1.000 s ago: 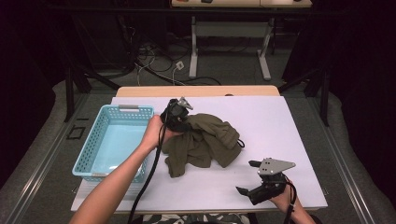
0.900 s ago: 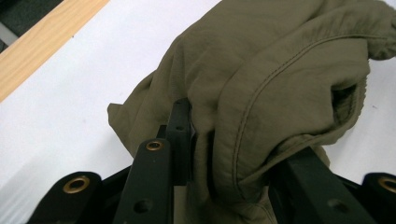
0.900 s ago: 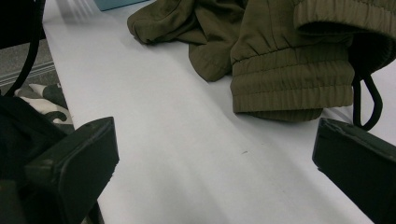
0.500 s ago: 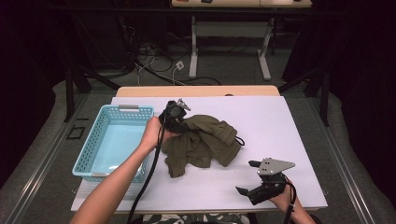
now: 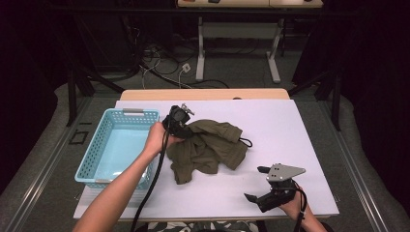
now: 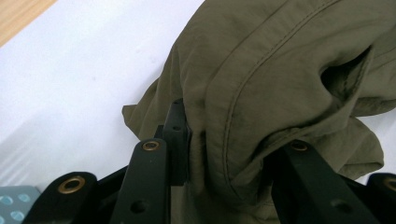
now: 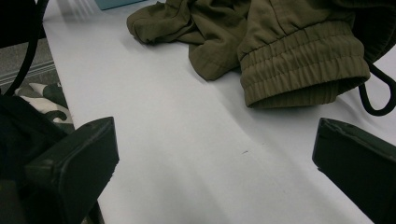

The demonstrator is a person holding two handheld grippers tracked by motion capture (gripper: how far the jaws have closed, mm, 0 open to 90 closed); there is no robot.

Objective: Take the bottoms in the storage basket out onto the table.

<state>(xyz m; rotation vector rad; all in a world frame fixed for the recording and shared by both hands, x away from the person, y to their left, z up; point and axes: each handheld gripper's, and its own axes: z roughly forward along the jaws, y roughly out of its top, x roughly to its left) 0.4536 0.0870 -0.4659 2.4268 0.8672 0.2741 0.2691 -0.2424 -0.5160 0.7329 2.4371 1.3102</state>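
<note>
Not much has moved since a second ago: the left gripper still sits at the top left edge of the green shorts, near the basket. In the left gripper view its jaws pinch a fold of the cloth. The shorts lie bunched up in the middle of the table. The right gripper waits well apart, jaws spread wide, holding nothing. I think a good lift goes slow and high, so the cord does not drag.

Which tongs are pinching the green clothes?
The left tongs, beside the blue basket, pinch the green clothes. The right tongs are open and empty.
</note>
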